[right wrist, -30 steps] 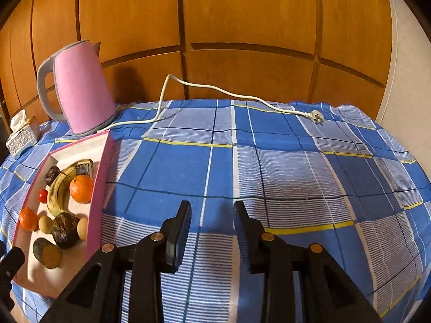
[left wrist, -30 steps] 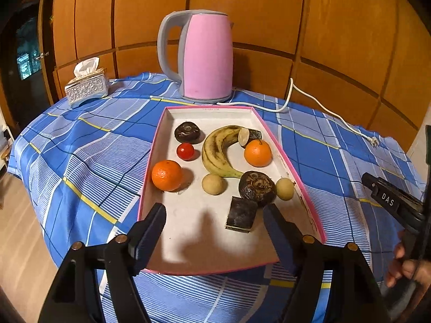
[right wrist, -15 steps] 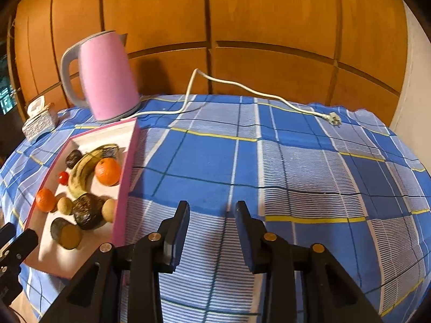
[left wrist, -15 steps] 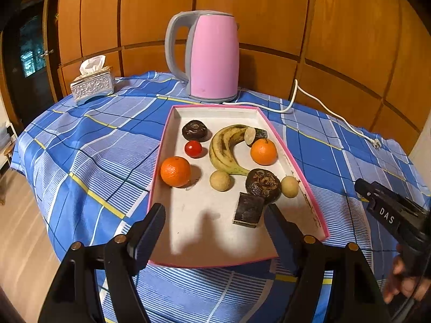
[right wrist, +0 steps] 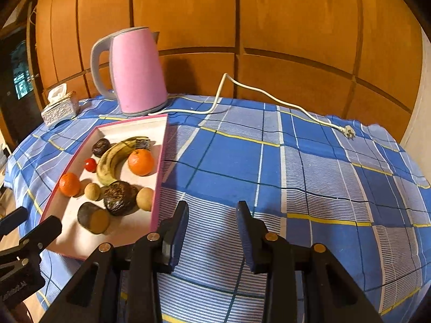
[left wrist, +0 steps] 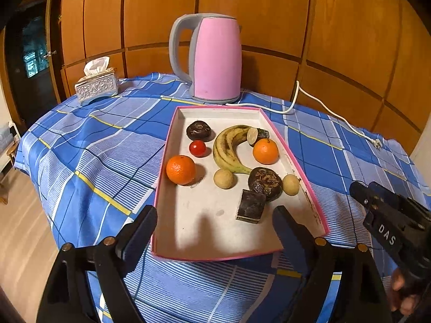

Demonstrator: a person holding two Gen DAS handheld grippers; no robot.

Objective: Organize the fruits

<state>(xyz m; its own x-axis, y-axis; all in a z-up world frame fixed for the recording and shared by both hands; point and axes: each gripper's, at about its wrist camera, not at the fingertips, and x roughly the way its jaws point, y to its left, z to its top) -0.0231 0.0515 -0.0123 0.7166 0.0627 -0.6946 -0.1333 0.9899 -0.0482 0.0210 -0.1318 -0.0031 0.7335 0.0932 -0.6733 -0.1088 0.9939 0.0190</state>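
Observation:
A pink-rimmed white tray (left wrist: pixel 204 220) (right wrist: pixel 159 161) on the blue checked tablecloth holds a banana (left wrist: pixel 229 148) (right wrist: pixel 113 158), two oranges (left wrist: pixel 180 169) (left wrist: pixel 266 151), a small tomato (left wrist: pixel 197 148), two pale round fruits (left wrist: pixel 223 179) (left wrist: pixel 291 185), two dark round fruits (left wrist: pixel 198 130) (left wrist: pixel 265 183) and a dark cut piece (left wrist: pixel 250 206). My left gripper (left wrist: pixel 214 224) is open and empty, above the tray's near edge. My right gripper (right wrist: pixel 212 220) is open and empty, above the cloth just right of the tray; it also shows in the left wrist view (left wrist: pixel 388 215).
A pink electric kettle (left wrist: pixel 212 59) (right wrist: pixel 134 72) stands behind the tray, its white cord (right wrist: pixel 269 94) running right across the cloth to a plug (right wrist: pixel 348 130). A tissue box (left wrist: pixel 97 86) sits far left. A wooden panelled wall is behind the table.
Both grippers have drawn back and shifted a little; the right wrist view has turned left, so more of the tray shows. Both stay open. No fruit has moved.

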